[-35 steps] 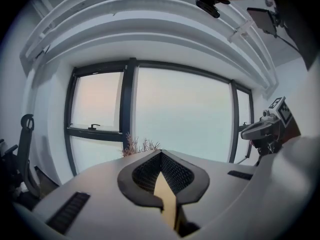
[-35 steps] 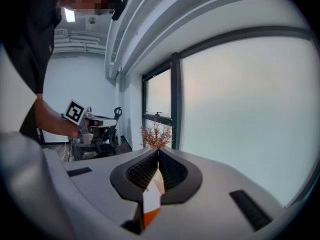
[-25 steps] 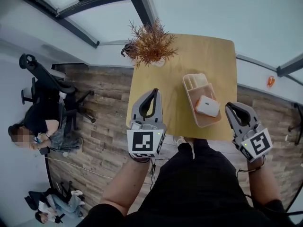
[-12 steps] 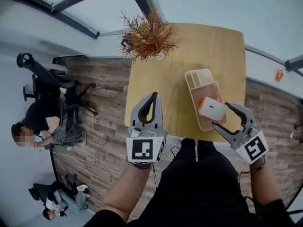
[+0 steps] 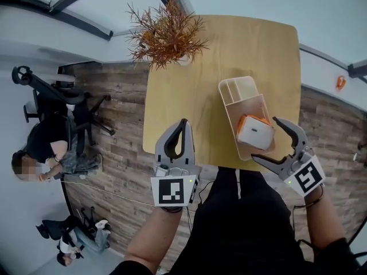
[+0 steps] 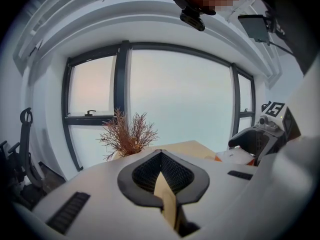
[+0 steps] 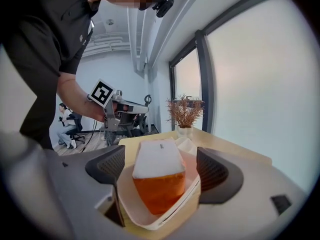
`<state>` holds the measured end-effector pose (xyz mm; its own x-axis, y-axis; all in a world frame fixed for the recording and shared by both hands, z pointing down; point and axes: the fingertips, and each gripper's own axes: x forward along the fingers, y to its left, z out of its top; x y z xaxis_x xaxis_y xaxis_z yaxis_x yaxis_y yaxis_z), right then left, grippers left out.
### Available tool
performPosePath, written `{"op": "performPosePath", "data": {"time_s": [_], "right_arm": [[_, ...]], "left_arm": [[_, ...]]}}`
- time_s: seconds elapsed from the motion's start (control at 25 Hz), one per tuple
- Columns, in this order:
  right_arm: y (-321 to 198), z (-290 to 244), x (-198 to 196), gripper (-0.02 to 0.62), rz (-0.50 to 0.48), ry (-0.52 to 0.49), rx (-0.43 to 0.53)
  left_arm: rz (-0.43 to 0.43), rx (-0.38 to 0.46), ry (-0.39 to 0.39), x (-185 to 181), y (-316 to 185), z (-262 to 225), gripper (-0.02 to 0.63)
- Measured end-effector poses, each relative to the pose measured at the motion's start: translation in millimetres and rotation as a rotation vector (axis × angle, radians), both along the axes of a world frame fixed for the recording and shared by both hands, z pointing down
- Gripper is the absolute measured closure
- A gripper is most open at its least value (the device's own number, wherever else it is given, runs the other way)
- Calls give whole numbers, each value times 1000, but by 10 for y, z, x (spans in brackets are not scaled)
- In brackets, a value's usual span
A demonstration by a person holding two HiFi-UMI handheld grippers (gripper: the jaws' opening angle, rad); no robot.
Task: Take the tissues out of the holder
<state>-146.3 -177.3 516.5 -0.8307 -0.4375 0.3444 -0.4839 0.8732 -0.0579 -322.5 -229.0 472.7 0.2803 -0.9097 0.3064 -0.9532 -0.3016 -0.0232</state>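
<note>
An orange tissue pack [image 5: 255, 132] with a white top lies in the near part of a beige holder [image 5: 241, 91] on the wooden table [image 5: 189, 96]. My right gripper [image 5: 265, 139] is at the holder's near end with its jaws opening. In the right gripper view the tissue pack [image 7: 159, 176] and the holder's rim [image 7: 150, 219] sit between the two fingers [image 7: 107, 166], and the pads stand clear of both. That right gripper [image 7: 161, 169] holds nothing. My left gripper [image 5: 182, 122] is shut and empty over the table's near left edge, its tips [image 6: 161, 151] touching.
A dried orange plant in a white pot [image 5: 166, 36] stands at the table's far left corner. The holder's far compartments [image 5: 238, 89] hold nothing I can see. Left of the table, on the wood floor, are an office chair [image 5: 51, 102] and a seated person [image 5: 40, 153].
My right gripper has moved from beside the table's near edge to the holder's near end, and its jaws have gone from shut to wide apart. The left gripper stays shut.
</note>
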Motion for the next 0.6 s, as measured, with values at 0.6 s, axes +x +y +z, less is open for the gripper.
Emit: {"op": "performPosePath", "data": {"time_s": [0.6], "right_arm": [[40, 588, -74, 173, -117, 228, -43]], "left_arm": [[-56, -48, -21, -124, 62, 339, 601]]}}
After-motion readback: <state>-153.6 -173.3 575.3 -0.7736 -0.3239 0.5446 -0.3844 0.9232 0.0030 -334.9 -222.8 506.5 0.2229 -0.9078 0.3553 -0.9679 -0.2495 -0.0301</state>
